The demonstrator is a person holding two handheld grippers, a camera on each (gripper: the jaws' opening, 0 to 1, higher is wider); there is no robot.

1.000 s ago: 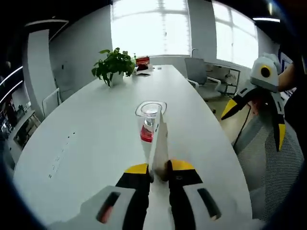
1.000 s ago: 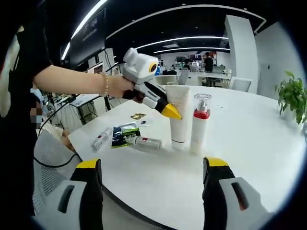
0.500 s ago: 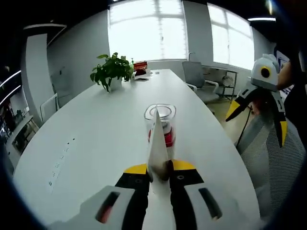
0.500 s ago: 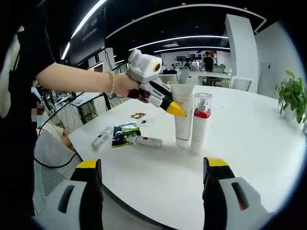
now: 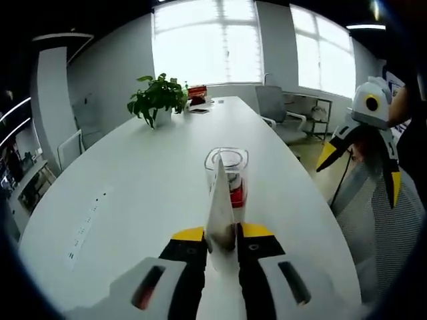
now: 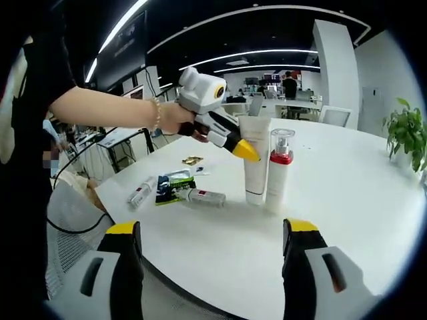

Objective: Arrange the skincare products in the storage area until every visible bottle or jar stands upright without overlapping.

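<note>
A white tube [image 6: 254,163] stands upright on its cap on the white table [image 6: 347,193], and my left gripper [image 6: 245,153] is shut on its upper part. Close to its right stands a clear pump bottle [image 6: 279,171] with a red band. In the left gripper view the same tube [image 5: 219,203] rises between my left gripper's [image 5: 223,233] yellow jaws, and the pump bottle [image 5: 230,175] is right behind it. My right gripper [image 6: 213,230] is wide open and holds nothing, a short way before the table edge. It also shows off the table as the right gripper [image 5: 360,172].
Left of the tube lie two small tubes [image 6: 141,194] [image 6: 204,197], a dark sachet [image 6: 171,186] and a gold sachet [image 6: 192,161]. A potted plant [image 5: 157,97] stands far up the table. A person's arm [image 6: 107,110] holds the left gripper. A mesh chair [image 5: 383,230] is beside the table.
My left gripper has brought the white tube from a slight lean to upright and closer to the pump bottle. The right gripper has stayed open and still.
</note>
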